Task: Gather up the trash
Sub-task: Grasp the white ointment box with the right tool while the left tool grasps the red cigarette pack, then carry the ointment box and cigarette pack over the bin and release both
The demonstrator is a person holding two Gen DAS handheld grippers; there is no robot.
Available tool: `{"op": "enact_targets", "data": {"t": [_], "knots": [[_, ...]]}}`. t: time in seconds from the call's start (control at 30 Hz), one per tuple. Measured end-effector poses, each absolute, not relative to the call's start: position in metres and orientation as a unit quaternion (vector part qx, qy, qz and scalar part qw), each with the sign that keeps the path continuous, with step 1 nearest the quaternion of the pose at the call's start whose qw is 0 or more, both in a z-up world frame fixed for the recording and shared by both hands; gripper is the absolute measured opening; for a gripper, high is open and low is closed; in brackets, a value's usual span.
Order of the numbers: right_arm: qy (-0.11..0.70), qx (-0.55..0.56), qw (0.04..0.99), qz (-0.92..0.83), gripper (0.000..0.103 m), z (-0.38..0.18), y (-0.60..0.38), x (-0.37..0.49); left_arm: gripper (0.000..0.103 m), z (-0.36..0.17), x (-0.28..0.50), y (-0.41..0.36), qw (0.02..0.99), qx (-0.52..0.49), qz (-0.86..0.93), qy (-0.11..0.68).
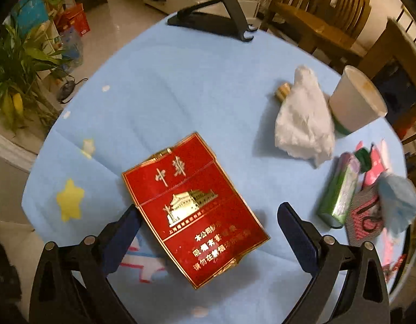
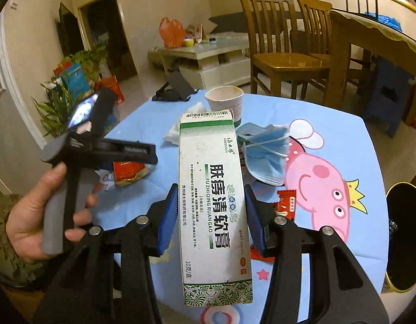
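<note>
Left wrist view: left gripper point(image 1: 208, 232) jaws spread wide, holding nothing. Flattened red cardboard cigarette pack with gold print point(image 1: 194, 208) lies flat on the light blue printed tablecloth point(image 1: 181, 81), between the fingers; left pad at or just beside the pack's left edge, right pad clear of it. Ahead-right of the claw: crumpled white tissue point(image 1: 302, 124), white paper cup point(image 1: 353, 100) beside it. Further right, the green-and-white box is seen again, blurred.

To do this step well, I'd centre the pack between the pads, then get one pad under an edge or pinch across the short width; a flat pack gives little to grab from straight above.

Right wrist view: right gripper point(image 2: 208, 213) jaws partly closed and clamped on a long white-and-green cardboard ointment box point(image 2: 213, 197), held across its width near the middle, lifted off the table. Just beyond the box: blue surgical mask point(image 2: 264, 154); small red snack wrapper point(image 2: 286, 202) beside the right finger. Black bin with gold rim point(image 2: 402, 243) is off the table edge to the right, probably the drop target. Keep the grip firm; box looks light and crushable.
</note>
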State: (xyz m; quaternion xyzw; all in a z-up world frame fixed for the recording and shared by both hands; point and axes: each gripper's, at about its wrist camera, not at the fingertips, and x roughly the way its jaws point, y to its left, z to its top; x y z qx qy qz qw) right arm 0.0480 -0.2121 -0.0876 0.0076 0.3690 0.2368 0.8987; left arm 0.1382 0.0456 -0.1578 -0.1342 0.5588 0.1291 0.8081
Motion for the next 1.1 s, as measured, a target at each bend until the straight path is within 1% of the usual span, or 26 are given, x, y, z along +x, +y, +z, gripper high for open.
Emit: {"op": "enact_targets", "data": {"t": [0.03,0.13,0.17,0.3,0.4,0.53,0.67,0.9,1.1], "knots": [[0.367,0.008,0.9,0.234,0.047,-0.088,-0.215,0.048,0.096,-0.158,0.138,0.043,0.81,-0.132,0.13,0.556],[0.357,0.017,0.905,0.23,0.047,-0.088,-0.223,0.046,0.078,-0.155,0.135,0.034,0.822,-0.105,0.148,0.54],[0.349,0.024,0.908,0.229,0.047,-0.085,-0.228,0.045,0.074,-0.154,0.134,0.033,0.825,-0.11,0.138,0.538],[0.334,0.043,0.914,0.226,0.047,-0.079,-0.241,0.042,0.072,-0.152,0.13,0.027,0.829,-0.108,0.131,0.533],[0.33,0.055,0.916,0.223,0.047,-0.078,-0.248,0.042,0.07,-0.147,0.127,0.017,0.838,-0.083,0.134,0.522],[0.32,0.06,0.921,0.215,0.047,-0.074,-0.254,0.04,0.069,-0.127,0.102,-0.024,0.886,0.031,0.15,0.437],[0.305,0.073,0.929,0.197,0.047,-0.068,-0.266,0.04,0.069,-0.116,0.082,-0.051,0.911,0.099,0.146,0.372],[0.288,0.092,0.943,0.138,0.047,-0.059,-0.311,0.036,0.069,-0.091,0.065,-0.09,0.934,0.122,0.053,0.332],[0.291,0.126,0.945,0.076,0.047,-0.059,-0.367,0.029,0.069,-0.074,0.067,-0.141,0.93,0.104,-0.086,0.342]]}}
